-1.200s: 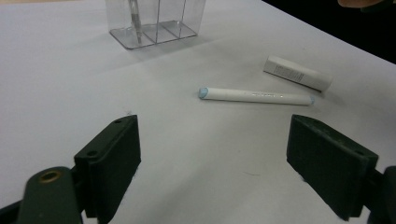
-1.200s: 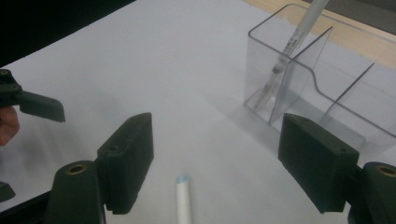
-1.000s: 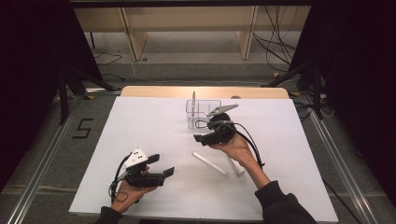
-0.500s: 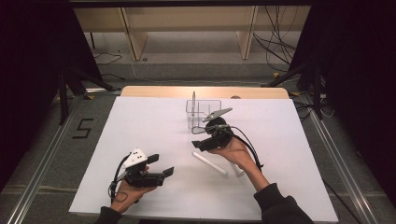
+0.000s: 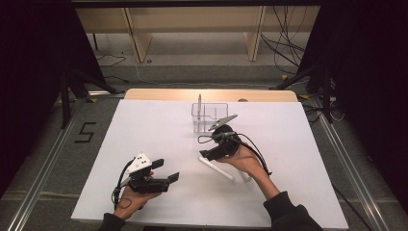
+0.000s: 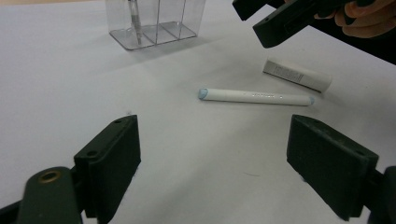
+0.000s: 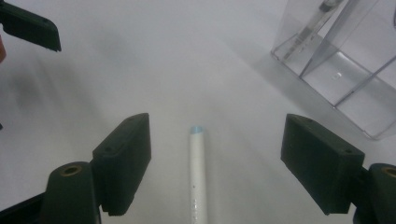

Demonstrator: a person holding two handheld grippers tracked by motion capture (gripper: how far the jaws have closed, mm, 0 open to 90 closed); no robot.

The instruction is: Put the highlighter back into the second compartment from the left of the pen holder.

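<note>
A white pen with a pale blue tip [image 5: 216, 168] lies on the white table [image 5: 144, 130]. My right gripper [image 5: 206, 150] hovers open over its blue end; in the right gripper view the pen [image 7: 198, 182] runs up between the two spread jaws [image 7: 217, 156]. A short white tube [image 6: 297, 75] lies just beyond the pen [image 6: 254, 96]. My left gripper [image 5: 166, 171] is held open near the front left, pointing at the pen from a distance, nothing between its jaws [image 6: 219, 163]. A clear compartment box [image 5: 210, 117] behind holds one upright pen [image 5: 199, 103].
The clear box [image 7: 345, 65] stands close to the right gripper's far right side. The right gripper's jaws [image 6: 280, 18] show in the left gripper view at top right. A wooden strip [image 5: 159, 94] edges the table's back. Metal rails [image 5: 43, 173] flank the table.
My right gripper has moved toward me and to the left, away from the clear box, coming down over the white pen's blue end. The left gripper has stayed put.
</note>
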